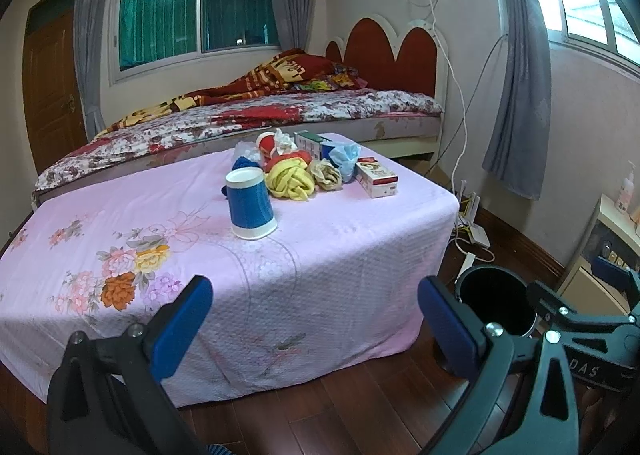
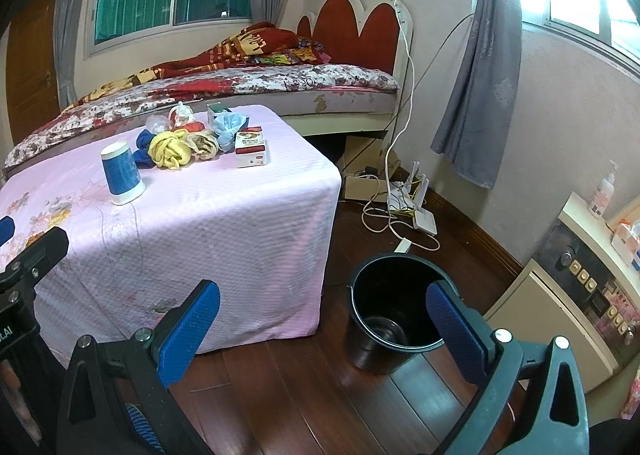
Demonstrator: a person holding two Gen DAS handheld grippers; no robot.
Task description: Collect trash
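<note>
A pile of trash lies at the far end of the pink-clothed table [image 1: 340, 255]: an upside-down blue paper cup [image 1: 251, 203] [image 2: 121, 172], a yellow crumpled wad [image 1: 290, 179] [image 2: 170, 151], a beige wad [image 1: 326, 173], a light blue wad [image 1: 345, 157] [image 2: 228, 129], a red-and-white carton [image 1: 376, 177] [image 2: 250, 149], a green box [image 1: 310, 143] and a red cup stuffed with tissue [image 1: 272, 143]. A black bucket [image 2: 384, 291] [image 1: 496, 303] stands on the floor right of the table. My left gripper [image 1: 320, 319] is open over the table's near edge. My right gripper [image 2: 324, 331] is open, beside the bucket.
A bed [image 1: 280, 111] runs behind the table. A router with cables [image 2: 420, 215] lies on the wooden floor by the wall. A low cabinet with a safe [image 2: 580, 287] stands at the right. Grey curtains [image 2: 476, 75] hang at the windows.
</note>
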